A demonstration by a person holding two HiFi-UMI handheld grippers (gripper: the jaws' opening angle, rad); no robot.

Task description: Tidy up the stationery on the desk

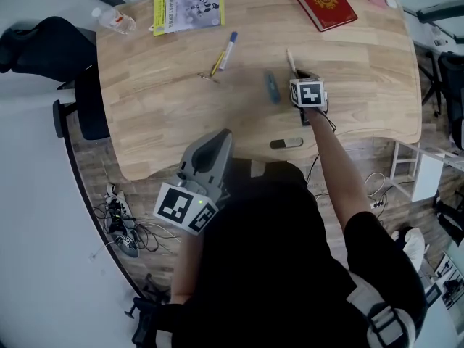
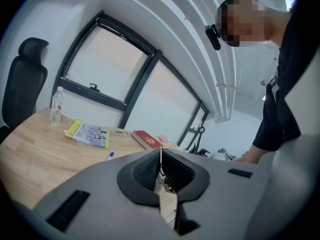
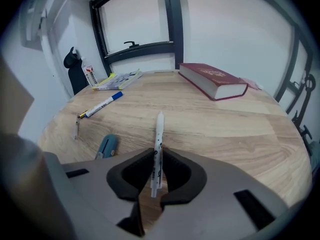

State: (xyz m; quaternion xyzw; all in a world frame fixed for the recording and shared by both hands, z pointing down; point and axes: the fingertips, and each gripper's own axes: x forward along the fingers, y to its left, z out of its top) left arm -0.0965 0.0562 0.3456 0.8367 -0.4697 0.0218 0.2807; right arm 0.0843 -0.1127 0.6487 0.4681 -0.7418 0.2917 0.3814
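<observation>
Your right gripper (image 3: 159,159) pinches the white pen (image 3: 159,129) near one end, low centre of frame, over the desk (image 3: 230,129). Swing fast and it could pivot or slip out. Your left gripper (image 2: 160,168) is clenched, empty.

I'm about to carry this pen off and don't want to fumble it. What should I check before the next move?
1. Right gripper shut on the white pen: ok.
2. Pen in line with the jaws, not skewed: ok; its front part sticks out past them.
3. Pen lifted off the desk: cannot tell.
4. Left gripper free for another item: ok, jaws together with nothing between.
5. Holder or case in view to drop the pen into: not ok, none shows.
6. Desk tidied otherwise: not ok; the blue cutter and the blue-capped marker lie loose.
</observation>
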